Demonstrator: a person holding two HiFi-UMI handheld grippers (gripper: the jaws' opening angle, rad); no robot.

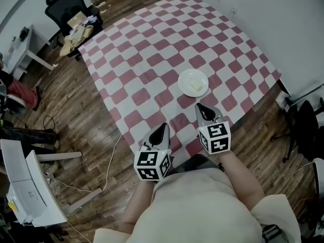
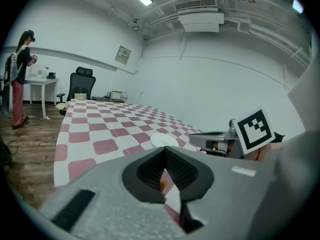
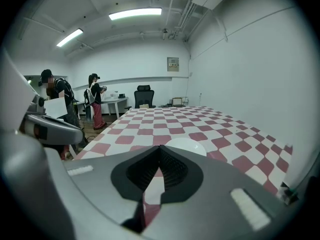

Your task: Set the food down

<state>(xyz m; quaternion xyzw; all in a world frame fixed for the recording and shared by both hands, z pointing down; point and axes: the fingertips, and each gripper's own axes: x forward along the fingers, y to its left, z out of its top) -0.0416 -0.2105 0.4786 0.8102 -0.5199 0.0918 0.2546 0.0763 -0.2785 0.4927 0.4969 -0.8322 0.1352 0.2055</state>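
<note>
A white plate (image 1: pixel 185 76) sits on the red-and-white checked table (image 1: pixel 152 49), with a pale piece of food (image 1: pixel 197 87) lying on it. My right gripper (image 1: pixel 199 106) hovers just short of the plate on its near side, shut and empty. My left gripper (image 1: pixel 162 127) hangs over the table's near edge, left of the right one, its tips together with nothing held. The plate (image 2: pixel 162 140) lies ahead in the left gripper view, with the right gripper (image 2: pixel 210 141) beside it. In the right gripper view the plate (image 3: pixel 186 145) lies straight beyond the closed tips.
Wooden floor surrounds the table. A black office chair (image 1: pixel 66 6) and a cluttered chair stand at the far left corner, with a white desk (image 1: pixel 23 49) further left. A white machine (image 1: pixel 25 186) and cables lie on the floor at left. Two people (image 3: pixel 95 104) stand across the room.
</note>
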